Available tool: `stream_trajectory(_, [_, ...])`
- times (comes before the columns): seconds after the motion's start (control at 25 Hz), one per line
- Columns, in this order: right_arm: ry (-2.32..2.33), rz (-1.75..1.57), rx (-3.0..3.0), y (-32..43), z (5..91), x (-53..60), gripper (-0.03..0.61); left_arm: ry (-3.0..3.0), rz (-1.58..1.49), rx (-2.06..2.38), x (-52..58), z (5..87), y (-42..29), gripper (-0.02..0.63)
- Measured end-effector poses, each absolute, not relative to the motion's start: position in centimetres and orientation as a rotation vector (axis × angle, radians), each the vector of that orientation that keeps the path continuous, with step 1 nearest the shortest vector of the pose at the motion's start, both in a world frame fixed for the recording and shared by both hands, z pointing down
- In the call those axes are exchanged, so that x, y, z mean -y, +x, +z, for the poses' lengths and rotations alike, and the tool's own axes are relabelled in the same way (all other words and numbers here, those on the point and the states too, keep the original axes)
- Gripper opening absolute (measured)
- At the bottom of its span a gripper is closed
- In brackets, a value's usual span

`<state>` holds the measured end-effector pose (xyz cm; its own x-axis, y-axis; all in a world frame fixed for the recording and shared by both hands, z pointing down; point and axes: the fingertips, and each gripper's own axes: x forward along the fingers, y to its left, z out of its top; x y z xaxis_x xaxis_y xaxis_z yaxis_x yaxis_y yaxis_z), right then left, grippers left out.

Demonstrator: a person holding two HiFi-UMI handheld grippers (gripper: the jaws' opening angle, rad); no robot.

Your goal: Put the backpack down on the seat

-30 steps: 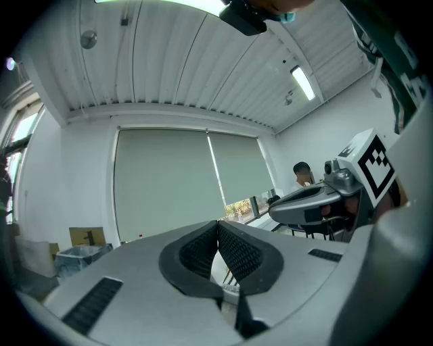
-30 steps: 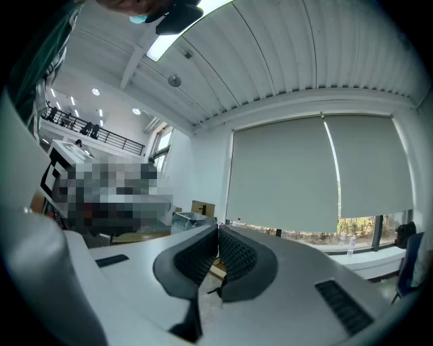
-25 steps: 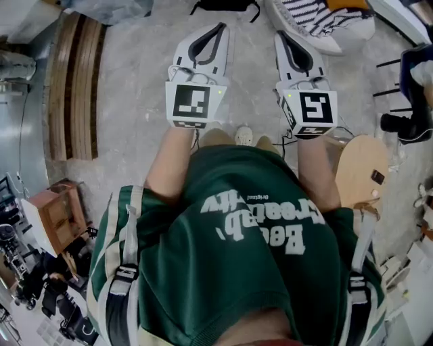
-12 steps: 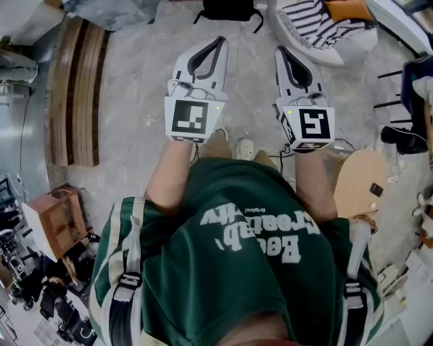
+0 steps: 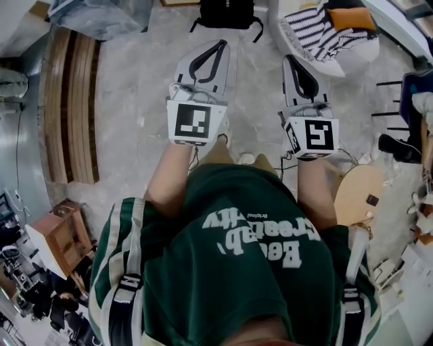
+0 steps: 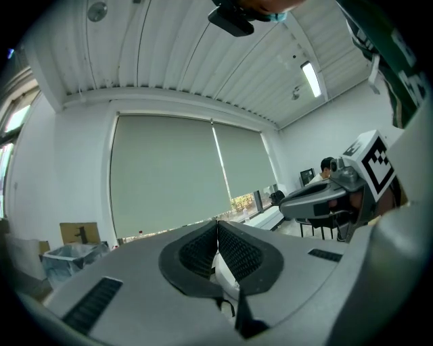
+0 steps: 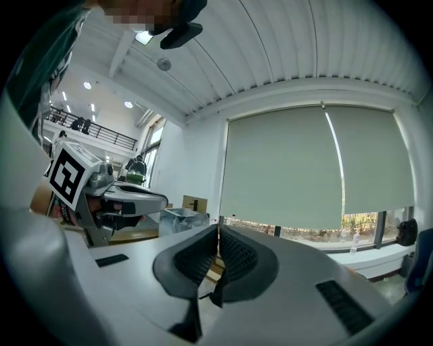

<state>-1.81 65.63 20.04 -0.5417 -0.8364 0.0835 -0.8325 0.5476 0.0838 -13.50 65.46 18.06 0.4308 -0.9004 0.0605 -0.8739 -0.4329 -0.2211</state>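
The black fabric backpack (image 5: 226, 12) lies on the grey stone floor (image 5: 135, 101) at the top edge of the head view, well ahead of both grippers and just beside the white shell chair (image 5: 279, 30) that carries a striped cushion (image 5: 314, 30). That chair looks like the likeliest seat, though a round wooden stool (image 5: 358, 192) also stands near the person's right side. The left gripper (image 5: 218, 46) and the right gripper (image 5: 292, 62) are both held out forward with jaws pressed together and nothing between them.

The bag looks soft and slumped, so it will probably sag and swing when lifted, and its weight can't be judged from here. A pinch on loose cloth would likely slip; the top carry loop or one of the straps trailing out at its sides seems the surer hold, perhaps with one gripper on each.

Compared with a second ago, far more of the backpack and chair shows — the person appears to be nearing them — while both pairs of jaws remain closed.
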Motion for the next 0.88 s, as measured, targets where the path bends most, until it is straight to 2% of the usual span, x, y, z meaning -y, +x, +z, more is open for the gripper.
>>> stream_trajectory(0.52, [1.516, -0.025, 2.590, -8.8, 21.4, -50.2, 0.035, -2.580, -0.279, -1.502, -50.0, 19.4, -21.8, 0.017])
stream_trajectory(0.88, [1.467, 0.006, 2.631, -10.0, 22.6, -38.5, 0.035, -2.596, -0.302, -1.525, -39.0, 20.6, -22.1, 0.017])
